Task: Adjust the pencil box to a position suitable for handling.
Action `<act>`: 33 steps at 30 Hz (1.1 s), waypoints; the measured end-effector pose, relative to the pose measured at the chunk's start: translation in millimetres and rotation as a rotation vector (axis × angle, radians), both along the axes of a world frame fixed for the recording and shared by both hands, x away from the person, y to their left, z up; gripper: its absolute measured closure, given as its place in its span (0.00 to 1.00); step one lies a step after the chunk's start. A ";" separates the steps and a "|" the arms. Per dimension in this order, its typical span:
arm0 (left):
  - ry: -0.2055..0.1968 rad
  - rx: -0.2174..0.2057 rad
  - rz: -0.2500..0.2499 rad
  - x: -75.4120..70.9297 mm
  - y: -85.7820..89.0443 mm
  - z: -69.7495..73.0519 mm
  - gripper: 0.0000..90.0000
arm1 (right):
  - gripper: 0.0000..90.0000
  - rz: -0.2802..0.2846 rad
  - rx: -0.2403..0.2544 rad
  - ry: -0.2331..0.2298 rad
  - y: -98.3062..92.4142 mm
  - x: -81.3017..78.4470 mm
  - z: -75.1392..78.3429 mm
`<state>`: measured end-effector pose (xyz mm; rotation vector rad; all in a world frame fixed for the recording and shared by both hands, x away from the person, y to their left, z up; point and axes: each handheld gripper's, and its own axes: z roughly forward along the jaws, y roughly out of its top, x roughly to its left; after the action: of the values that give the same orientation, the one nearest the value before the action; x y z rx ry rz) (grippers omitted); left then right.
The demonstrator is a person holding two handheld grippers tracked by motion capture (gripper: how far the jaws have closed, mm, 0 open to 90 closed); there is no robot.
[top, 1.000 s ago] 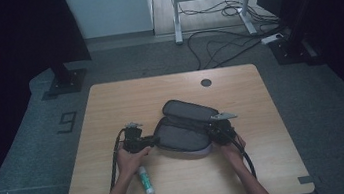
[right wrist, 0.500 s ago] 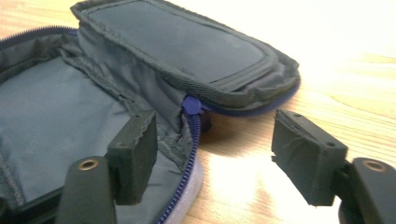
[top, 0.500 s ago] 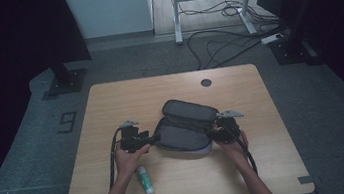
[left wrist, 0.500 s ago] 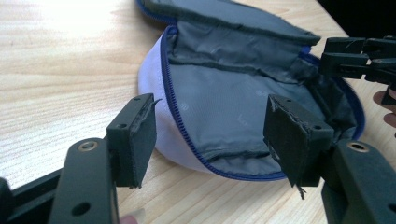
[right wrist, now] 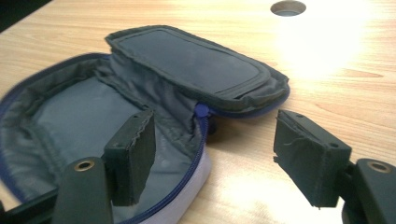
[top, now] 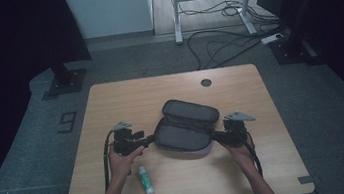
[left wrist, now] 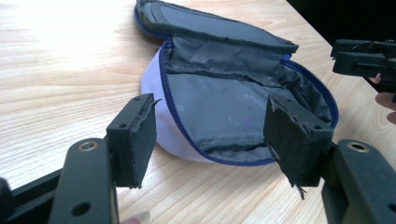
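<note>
Pouch (top: 185,133) lies unzipped; left tool (top: 149,140), right tool (top: 214,137) gaping, just released.

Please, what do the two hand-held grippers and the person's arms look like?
Both the left hand-held gripper and the right hand-held gripper are black, each with a grey three-cornered plate on top, flat rectangular pads with worn edges, and a black cable. The forearms are bare, without sleeves.

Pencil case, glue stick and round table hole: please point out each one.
pencil case (top: 185,134), high view, on its grey inner lining.
glue stick (top: 145,180), high view, on the middle of its tube.
round table hole (top: 206,82), high view, on its dark centre.
</note>
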<state>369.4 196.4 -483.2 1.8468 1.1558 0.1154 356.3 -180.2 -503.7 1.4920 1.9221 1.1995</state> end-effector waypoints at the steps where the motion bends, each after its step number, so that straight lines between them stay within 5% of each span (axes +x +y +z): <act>1: -0.006 0.002 0.001 -1.7 2.3 0.8 0.39 | 0.33 0.006 0.006 -0.004 0.2 -2.6 0.5; 8: -0.023 0.006 0.005 -13.4 17.0 -1.3 0.40 | 0.34 0.044 0.010 -0.024 4.3 -15.8 1.7; 20: -0.043 0.081 0.036 -26.2 32.5 -11.4 0.40 | 0.38 0.147 0.010 -0.052 27.2 -33.9 5.2; 33: -0.034 0.065 0.066 -36.1 47.2 -17.2 0.40 | 0.39 0.259 0.002 -0.056 63.1 -50.3 2.8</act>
<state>333.3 243.6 -500.4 1.8567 1.2029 0.2234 306.0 -117.1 -500.9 1.2239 2.1242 1.3363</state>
